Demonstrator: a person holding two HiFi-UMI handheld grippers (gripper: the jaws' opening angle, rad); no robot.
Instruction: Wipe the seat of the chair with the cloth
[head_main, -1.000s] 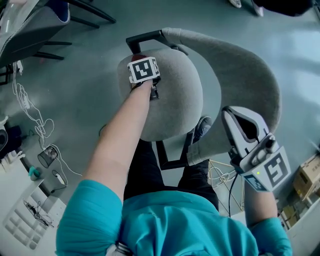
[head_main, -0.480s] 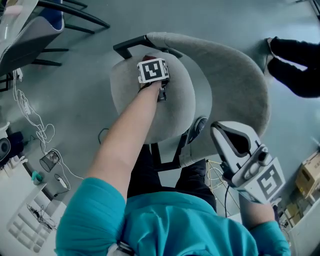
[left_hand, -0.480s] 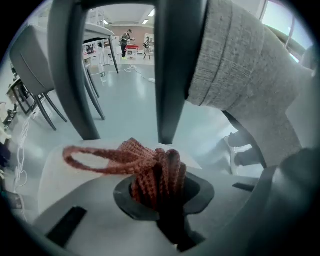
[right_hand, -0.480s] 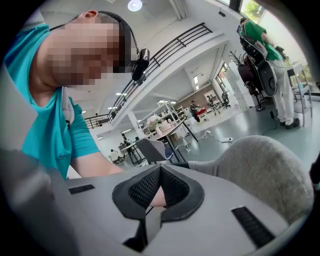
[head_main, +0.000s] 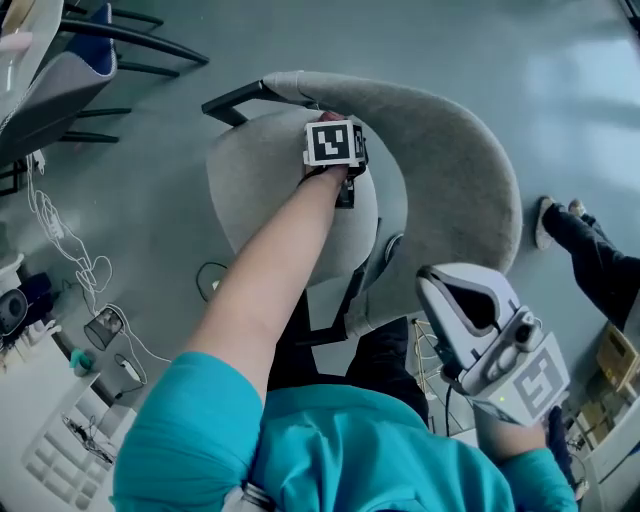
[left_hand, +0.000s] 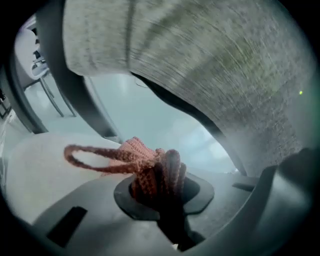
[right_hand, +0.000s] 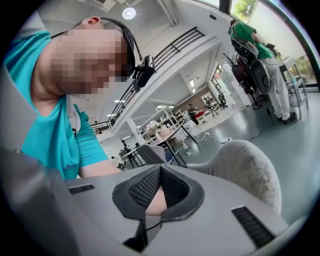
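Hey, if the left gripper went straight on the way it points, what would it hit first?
Probably the chair's backrest, close beyond the held cloth; depth is unclear, so it might slip beneath it instead.

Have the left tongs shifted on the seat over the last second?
Yes. The left tongs, shut on the cloth, have slid rightward across the seat, away from the black armrest and toward the backrest.

The cloth (left_hand: 145, 167) in the left tongs (left_hand: 160, 192) lies on the seat (head_main: 262, 190), before the backrest (head_main: 450, 170).
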